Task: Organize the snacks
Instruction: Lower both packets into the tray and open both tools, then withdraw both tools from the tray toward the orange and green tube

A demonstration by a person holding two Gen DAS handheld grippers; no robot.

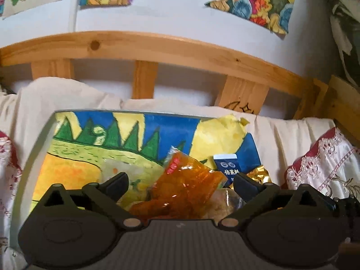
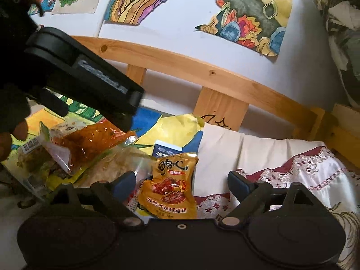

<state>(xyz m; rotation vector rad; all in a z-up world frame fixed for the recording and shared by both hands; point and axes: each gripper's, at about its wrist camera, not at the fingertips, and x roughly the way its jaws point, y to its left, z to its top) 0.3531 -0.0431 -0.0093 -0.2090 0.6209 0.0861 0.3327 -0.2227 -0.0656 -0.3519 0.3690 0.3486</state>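
Observation:
A pile of snacks lies on a painted board (image 1: 94, 148) on the bed. An orange clear packet (image 1: 191, 186) lies between the fingers of my left gripper (image 1: 180, 184), which is open just above it. It also shows in the right wrist view (image 2: 90, 144). A small blue box (image 1: 227, 164) and a gold packet (image 1: 261, 175) lie to its right. My right gripper (image 2: 182, 184) is open over the gold packet (image 2: 171, 186), with the blue box (image 2: 166, 149) beyond it. The left gripper (image 2: 121, 112) reaches in from the upper left over the orange packet.
A wooden headboard (image 1: 146, 49) runs behind cream pillows (image 1: 292, 132). A red and white embroidered cloth (image 2: 315, 175) lies to the right. Clear packets of food (image 2: 33, 157) lie at the left of the pile. Drawings (image 2: 247, 11) hang on the wall.

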